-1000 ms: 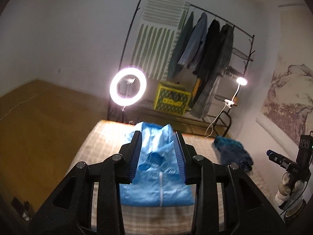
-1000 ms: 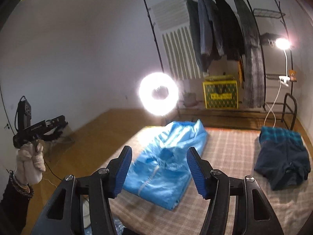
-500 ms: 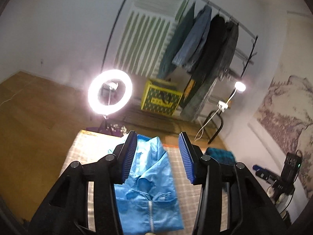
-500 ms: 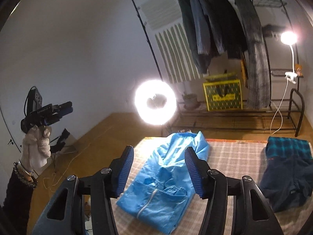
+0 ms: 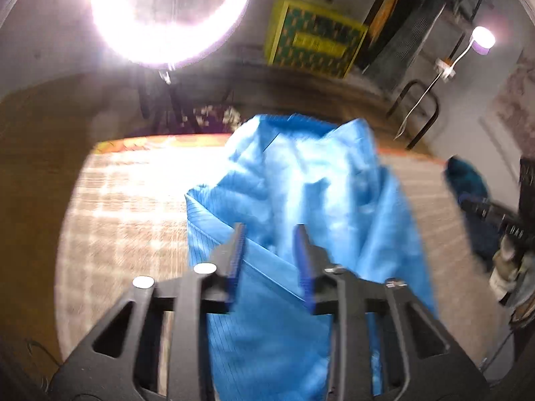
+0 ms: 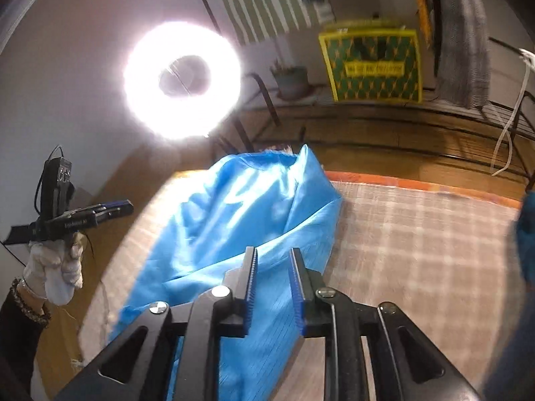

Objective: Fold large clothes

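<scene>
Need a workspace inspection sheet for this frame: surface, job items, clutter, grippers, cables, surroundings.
Surface: plaid mat, orange far edge.
Job's things: blue jacket rumpled on the mat.
Clutter: dark teal garment at the mat's right edge.
Grippers: left gripper and right gripper jaws just closing, a gap left; jacket fabric lies between both, grip unclear.
Cables: white lamp cord.
Surroundings: ring light, yellow-green box, hanging clothes.

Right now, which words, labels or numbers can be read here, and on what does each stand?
None reads clearly.
Yellow and green patterned box: label strip, blurred.
Black left claw, jaws just closing on nothing: small white print on its body, too small to read.
</scene>
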{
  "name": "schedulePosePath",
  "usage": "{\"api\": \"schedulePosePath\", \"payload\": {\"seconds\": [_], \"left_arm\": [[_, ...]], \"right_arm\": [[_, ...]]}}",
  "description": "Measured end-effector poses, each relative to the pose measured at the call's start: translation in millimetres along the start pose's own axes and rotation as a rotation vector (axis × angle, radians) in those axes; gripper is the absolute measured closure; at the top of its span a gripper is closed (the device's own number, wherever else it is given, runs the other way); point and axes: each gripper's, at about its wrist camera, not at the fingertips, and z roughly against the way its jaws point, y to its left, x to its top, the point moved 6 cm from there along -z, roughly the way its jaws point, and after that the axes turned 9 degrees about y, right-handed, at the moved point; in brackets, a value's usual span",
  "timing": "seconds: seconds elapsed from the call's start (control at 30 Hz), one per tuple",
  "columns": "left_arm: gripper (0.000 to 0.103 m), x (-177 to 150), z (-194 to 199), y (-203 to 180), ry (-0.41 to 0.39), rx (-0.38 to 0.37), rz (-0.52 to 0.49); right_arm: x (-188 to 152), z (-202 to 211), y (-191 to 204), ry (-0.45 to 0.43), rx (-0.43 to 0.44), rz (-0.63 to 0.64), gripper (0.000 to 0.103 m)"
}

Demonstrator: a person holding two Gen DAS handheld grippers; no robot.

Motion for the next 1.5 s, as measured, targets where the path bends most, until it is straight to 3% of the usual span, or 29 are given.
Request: {"api": "schedulePosePath", "payload": {"seconds": [0.27, 0.37, 0.43, 0.47, 0.5, 0.53, 0.57, 0.63, 0.67, 0.77, 0.87, 0.97, 1.1, 1.13, 1.17, 1.2, 1.33, 1.5], "left_arm": [[0.081, 30, -101, 24, 0.079, 0.005, 0.056], [0.08, 29, -111, 23, 0.084, 0.016, 0.033], [0.079, 33, -103, 23, 0.061, -0.059, 0.054], [0.069, 36, -98, 24, 0.043, -0.084, 0.07], [0.061, 40, -92, 26, 0.017, -0.103, 0.083], [0.047, 44, -87, 29, -0.015, -0.114, 0.094], [0.041, 49, -84, 32, -0.042, -0.114, 0.105], [0.041, 57, -89, 39, -0.043, -0.107, 0.126], [0.041, 58, -91, 40, -0.037, -0.108, 0.134], [0.041, 65, -113, 43, 0.001, -0.124, 0.168], [0.041, 71, -126, 43, 0.006, -0.156, 0.192], [0.041, 76, -135, 44, 0.004, -0.148, 0.201], [0.046, 78, -140, 40, -0.015, -0.152, 0.205], [0.064, 79, -141, 38, -0.018, -0.145, 0.189], [0.088, 79, -144, 36, -0.016, -0.127, 0.179], [0.096, 78, -146, 35, -0.015, -0.116, 0.176], [0.101, 76, -138, 28, -0.065, -0.102, 0.144], [0.103, 74, -103, 21, -0.143, -0.124, 0.139]], "right_arm": [[44, -120, -20, 0.097, 0.024, 0.013, 0.086], [42, -150, -24, 0.183, -0.05, 0.045, 0.086], [43, -148, -19, 0.186, -0.051, 0.113, 0.081], [46, -144, -18, 0.177, -0.043, 0.133, 0.08], [49, -138, -17, 0.157, -0.029, 0.15, 0.073], [53, -127, -18, 0.116, -0.013, 0.164, 0.066], [60, -115, -23, 0.063, -0.003, 0.161, 0.061], [70, -105, -35, 0.011, -0.007, 0.126, 0.041], [75, -102, -46, -0.013, -0.019, 0.09, 0.037], [84, -113, -68, 0.0, -0.027, 0.025, 0.036], [91, -132, -75, 0.031, 0.018, -0.003, 0.036], [93, -148, -71, 0.062, 0.035, -0.001, 0.039], [87, -162, -64, 0.092, 0.034, 0.022, 0.058], [86, -162, -62, 0.086, 0.037, 0.034, 0.074], [84, -163, -62, 0.095, 0.056, 0.036, 0.079], [84, -163, -61, 0.096, 0.06, 0.035, 0.088], [85, -158, -53, 0.067, 0.021, 0.075, 0.099], [89, -134, -40, 0.003, -0.008, 0.091, 0.101]]}}
